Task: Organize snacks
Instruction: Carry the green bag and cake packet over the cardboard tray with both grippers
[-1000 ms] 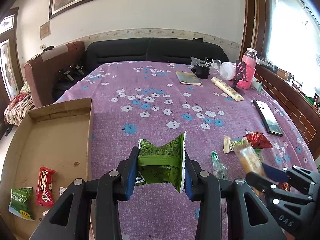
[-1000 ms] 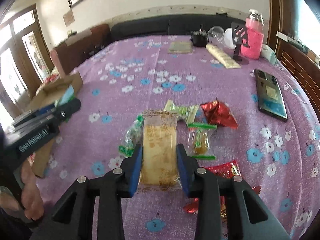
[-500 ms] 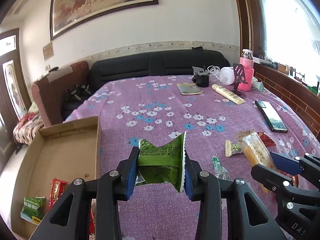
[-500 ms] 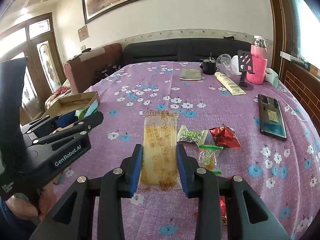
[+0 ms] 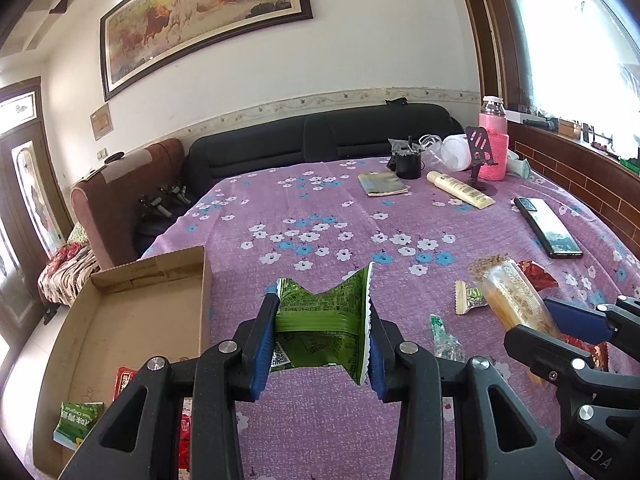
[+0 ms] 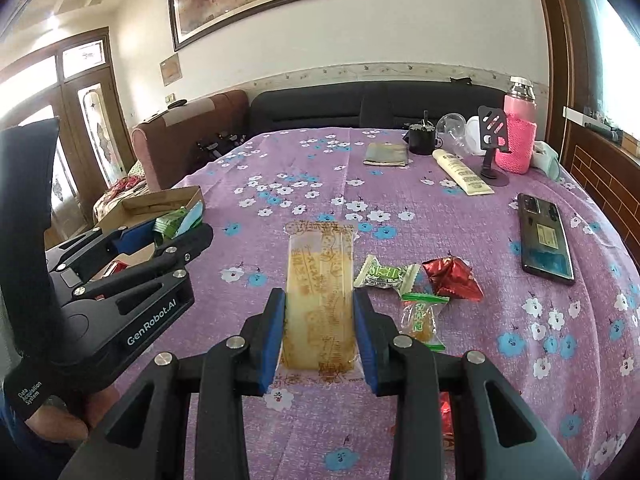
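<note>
purple flowered tablecloth (image 5: 320,208) covers table | cardboard box (image 5: 132,312) at left edge, packets inside | left gripper (image 5: 322,338) pinched on green snack packet (image 5: 320,320), held above cloth beside box | right gripper (image 6: 320,334) clamped on long yellow snack bar (image 6: 320,300), loose candies (image 6: 386,274) just right

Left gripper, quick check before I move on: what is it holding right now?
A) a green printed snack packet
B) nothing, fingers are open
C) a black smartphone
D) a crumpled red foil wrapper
A: in the left wrist view the left gripper has its blue-padded fingers closed on the sides of the green printed snack packet, held above the purple floral tablecloth.
</note>
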Motion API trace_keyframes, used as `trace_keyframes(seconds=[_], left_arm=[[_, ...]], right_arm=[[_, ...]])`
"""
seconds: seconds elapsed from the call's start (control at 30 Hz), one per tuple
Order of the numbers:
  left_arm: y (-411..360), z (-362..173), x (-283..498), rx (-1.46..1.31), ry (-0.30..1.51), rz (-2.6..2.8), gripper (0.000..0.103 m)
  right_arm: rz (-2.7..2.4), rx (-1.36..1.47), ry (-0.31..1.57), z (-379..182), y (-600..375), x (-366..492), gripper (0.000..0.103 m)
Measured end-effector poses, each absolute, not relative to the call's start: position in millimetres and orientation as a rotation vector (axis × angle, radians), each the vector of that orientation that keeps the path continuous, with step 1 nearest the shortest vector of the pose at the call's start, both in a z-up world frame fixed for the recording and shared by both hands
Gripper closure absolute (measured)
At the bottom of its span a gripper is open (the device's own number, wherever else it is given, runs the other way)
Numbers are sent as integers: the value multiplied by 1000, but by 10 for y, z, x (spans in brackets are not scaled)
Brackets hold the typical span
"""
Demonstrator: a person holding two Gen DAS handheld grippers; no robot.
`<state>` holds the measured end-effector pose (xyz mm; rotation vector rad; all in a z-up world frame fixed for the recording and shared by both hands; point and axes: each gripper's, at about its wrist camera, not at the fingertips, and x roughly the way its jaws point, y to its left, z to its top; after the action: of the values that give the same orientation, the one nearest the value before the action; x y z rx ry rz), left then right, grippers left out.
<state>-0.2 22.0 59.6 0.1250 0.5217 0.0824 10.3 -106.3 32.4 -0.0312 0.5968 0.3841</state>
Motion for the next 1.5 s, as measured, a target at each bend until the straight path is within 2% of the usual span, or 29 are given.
trace_keyframes(seconds=[0.87,1.17,1.5], left_arm=[[290,648,-28,100,513,100,62],[669,825,-227,24,493,142,62],[1494,760,-394,-53,528,284,61]], right_arm=[[390,-1,619,351,-1087,105,71],[454,7,626,496,-941,-16,70],[617,-23,650,574,-311,-168,70]])
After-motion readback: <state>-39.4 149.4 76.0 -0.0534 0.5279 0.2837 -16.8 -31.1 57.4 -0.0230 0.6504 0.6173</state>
